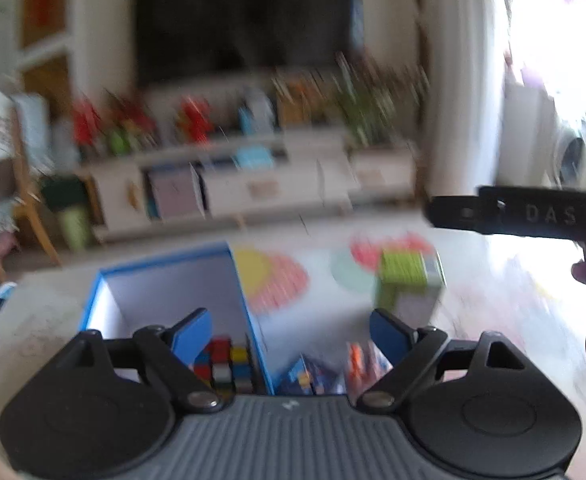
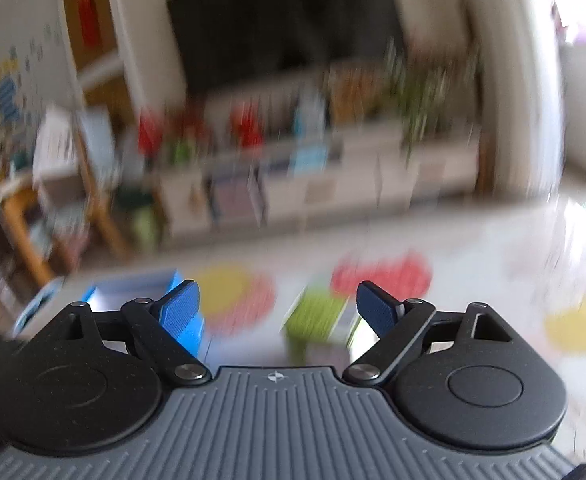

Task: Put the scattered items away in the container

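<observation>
A blue box with a white inside (image 1: 165,284) stands open on the table, a Rubik's cube (image 1: 225,364) lying in it. My left gripper (image 1: 289,332) is open and empty above the box's right wall. Small colourful items (image 1: 325,368) lie just right of the box, blurred. A green and grey box (image 1: 409,284) stands further right. In the right wrist view my right gripper (image 2: 277,308) is open and empty, with the green box (image 2: 321,320) between and beyond its fingers and the blue box (image 2: 141,292) to the left.
The table (image 1: 493,300) has a pale cover with red and yellow circles (image 1: 277,280). The other gripper's black body (image 1: 533,216) shows at the right of the left wrist view. A TV cabinet (image 1: 253,176) and a wooden chair (image 1: 17,208) stand beyond the table.
</observation>
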`<state>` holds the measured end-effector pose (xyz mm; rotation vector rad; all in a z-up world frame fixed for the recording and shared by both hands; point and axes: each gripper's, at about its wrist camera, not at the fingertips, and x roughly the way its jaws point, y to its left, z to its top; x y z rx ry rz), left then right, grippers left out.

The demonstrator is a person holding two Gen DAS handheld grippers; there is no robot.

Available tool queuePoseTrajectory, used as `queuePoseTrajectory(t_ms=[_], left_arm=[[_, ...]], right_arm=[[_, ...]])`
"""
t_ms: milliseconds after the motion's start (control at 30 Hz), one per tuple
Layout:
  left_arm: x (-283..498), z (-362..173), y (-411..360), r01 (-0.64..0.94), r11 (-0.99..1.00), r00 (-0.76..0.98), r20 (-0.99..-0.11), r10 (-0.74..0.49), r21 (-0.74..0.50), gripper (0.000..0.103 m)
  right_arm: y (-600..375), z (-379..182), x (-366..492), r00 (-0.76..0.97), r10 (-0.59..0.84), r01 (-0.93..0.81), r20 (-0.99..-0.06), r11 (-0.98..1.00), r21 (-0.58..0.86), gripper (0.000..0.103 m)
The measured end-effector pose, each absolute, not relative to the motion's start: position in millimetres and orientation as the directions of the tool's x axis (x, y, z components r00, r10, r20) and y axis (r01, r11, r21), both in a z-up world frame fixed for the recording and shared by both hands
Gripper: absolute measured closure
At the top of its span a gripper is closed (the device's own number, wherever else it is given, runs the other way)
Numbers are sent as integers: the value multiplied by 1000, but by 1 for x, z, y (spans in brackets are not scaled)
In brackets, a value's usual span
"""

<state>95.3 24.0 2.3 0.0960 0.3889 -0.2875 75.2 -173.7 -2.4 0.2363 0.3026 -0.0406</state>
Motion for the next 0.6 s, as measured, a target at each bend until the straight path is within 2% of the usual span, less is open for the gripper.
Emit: queuePoseTrajectory(t_ms=[100,133,167,333,600], left_arm=[[67,-16,30,195,980,969,-160,-187,34,9],[57,-22,32,162,986,984,-81,-159,28,8],[51,-27,32,146,989,988,-51,-144,30,8],[40,-39,31,114,993,993,-11,-113,27,8],[41,-28,28,116,993,993,-17,-115,6,8]], right_arm=[[-170,-19,47,990,-104,118,-92,979,165,0],[-168,-25,40,989,-142,147,-46,979,138,0],[-166,-30,34,986,-163,164,-19,980,116,0],[-162,-44,21,986,-167,166,5,984,71,0],[-156,-43,15,988,-154,153,13,987,49,0]])
